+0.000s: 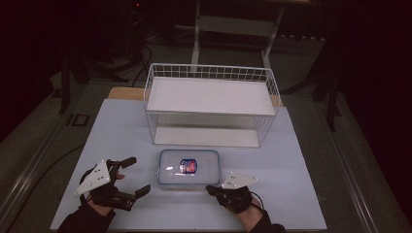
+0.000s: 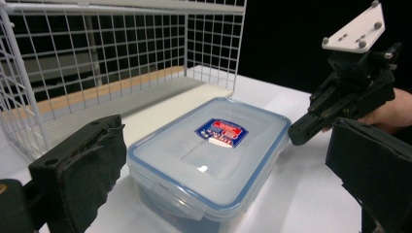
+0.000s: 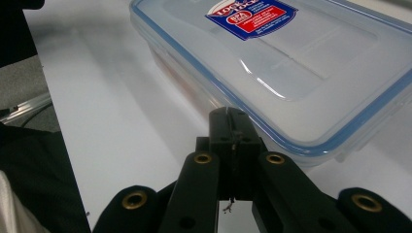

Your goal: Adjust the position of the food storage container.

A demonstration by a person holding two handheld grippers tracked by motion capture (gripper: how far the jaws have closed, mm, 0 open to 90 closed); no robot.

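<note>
While the lidded plastic container (image 1: 189, 167) sits on the worktop (image 1: 116, 131) just in front of the white wire basket (image 1: 212, 104), your left tool (image 1: 137, 175) hovers beside its left end with jaws spread wide; your right tool (image 1: 212, 190) rests at the container's near right corner, its 2 jaws pressed together on nothing

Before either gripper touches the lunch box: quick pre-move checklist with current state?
1. Lid seated on the container: ok; side latches: cannot tell.
2. Left gripper open wide enough to straddle it: ok, jaws spread.
3. Right gripper open: not ok, jaws pressed together beside the container's corner.
4. Wire basket shelf free for placing: ok.
5. Container contents: cannot tell.
</note>
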